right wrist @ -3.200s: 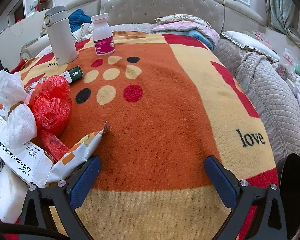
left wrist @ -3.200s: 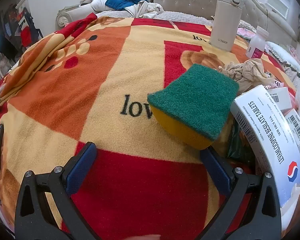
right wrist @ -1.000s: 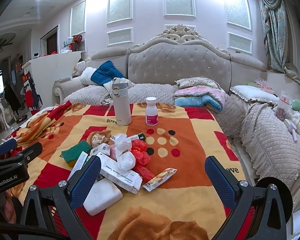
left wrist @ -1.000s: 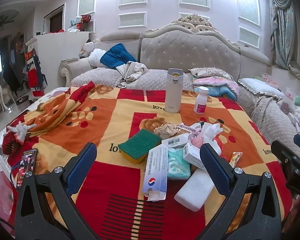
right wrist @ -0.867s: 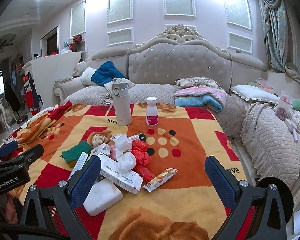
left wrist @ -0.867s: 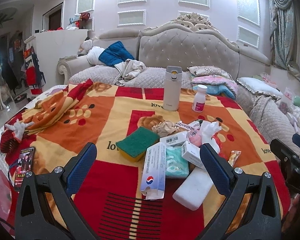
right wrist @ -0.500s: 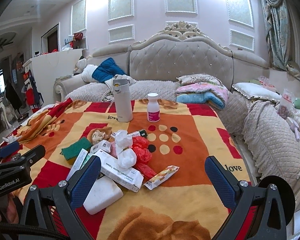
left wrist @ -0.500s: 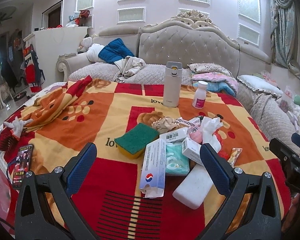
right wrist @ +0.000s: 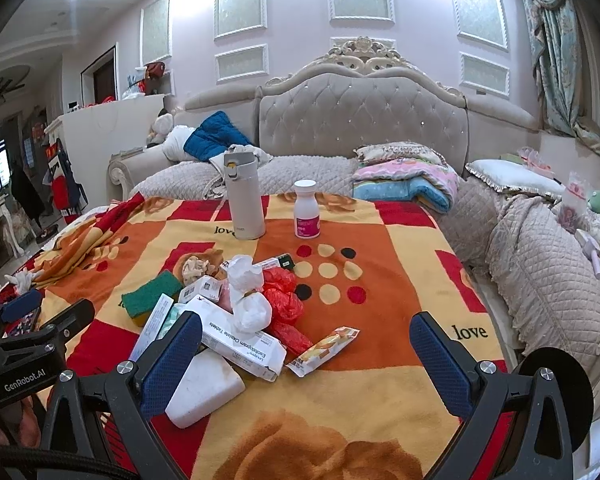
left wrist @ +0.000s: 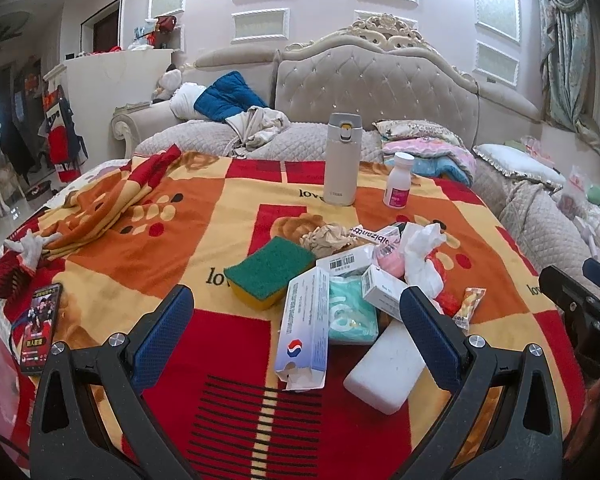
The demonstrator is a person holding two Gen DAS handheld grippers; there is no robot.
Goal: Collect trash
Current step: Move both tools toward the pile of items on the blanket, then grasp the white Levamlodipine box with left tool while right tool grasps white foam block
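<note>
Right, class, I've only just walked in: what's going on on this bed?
A person holds a two-finger gripper in each hand above a bed. The left gripper and right gripper are both open and hold nothing. On the blanket lies a heap of litter: medicine boxes, a green sponge, a red bag, and a snack wrapper. Nothing has been picked up yet.

Trash lies heaped on the blanket ahead of the wide-open left gripper [left wrist: 296,320]: a green-and-yellow sponge [left wrist: 270,270] flat at the heap's left, a torn white tablet carton [left wrist: 304,332] lying lengthwise between the fingers, and a white block [left wrist: 384,368] by the right finger. Behind these sit a crumpled white tissue [left wrist: 422,256], red plastic bag [right wrist: 282,296] and small boxes [left wrist: 382,290]. An orange snack wrapper [right wrist: 324,346] lies flat, apart, between the right gripper's [right wrist: 306,356] fingers.
</note>
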